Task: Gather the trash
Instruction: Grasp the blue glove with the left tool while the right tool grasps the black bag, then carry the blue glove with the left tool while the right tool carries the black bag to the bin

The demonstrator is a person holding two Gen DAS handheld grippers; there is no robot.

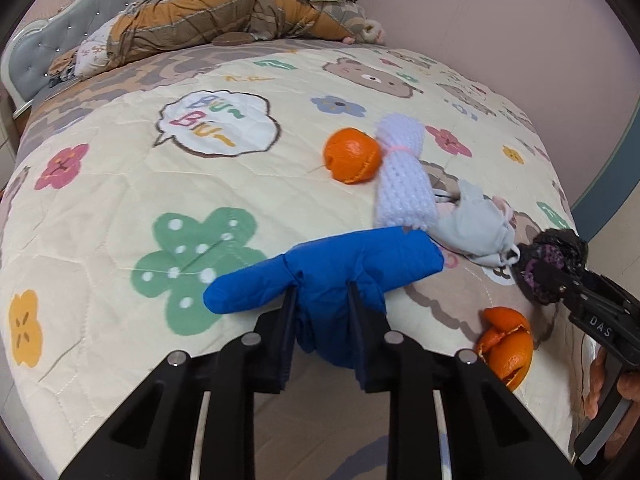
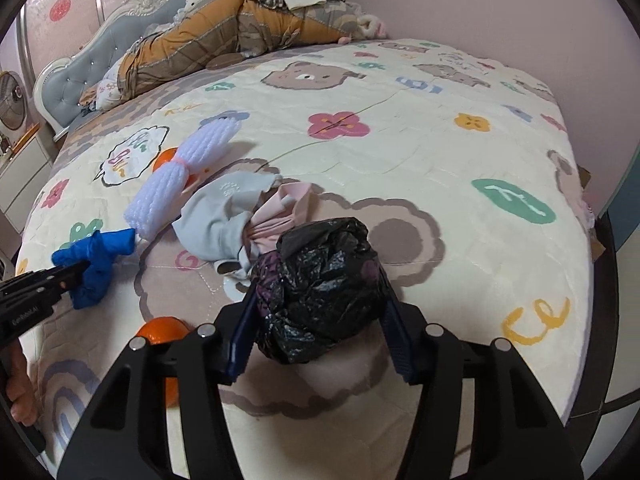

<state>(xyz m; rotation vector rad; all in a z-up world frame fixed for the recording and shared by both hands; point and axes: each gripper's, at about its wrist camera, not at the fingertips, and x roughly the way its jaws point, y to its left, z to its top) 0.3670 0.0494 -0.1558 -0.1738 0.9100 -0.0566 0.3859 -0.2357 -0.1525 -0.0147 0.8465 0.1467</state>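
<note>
A crumpled blue glove (image 1: 320, 268) lies on the cartoon-print quilt (image 1: 120, 184), and my left gripper (image 1: 322, 300) is shut on its middle. A balled black plastic bag (image 2: 320, 280) sits between the fingers of my right gripper (image 2: 320, 320), with both pads pressed against it. An orange peel (image 1: 352, 156) rests beside a white foam net (image 1: 404, 184). A second, torn orange peel (image 1: 506, 352) lies near the bed's front edge. Grey and pink cloth scraps (image 2: 224, 220) lie between the net and the bag. In the right wrist view, the left gripper (image 2: 76, 272) pinches the blue glove (image 2: 96, 260).
A heap of orange-brown bedding and clothes (image 1: 208, 12) is piled at the far end against a grey tufted headboard (image 1: 36, 52). A pink wall (image 2: 500, 8) runs along the bed's right side. A fan (image 2: 12, 100) stands at the left. A hand (image 2: 20, 396) holds the left gripper's handle.
</note>
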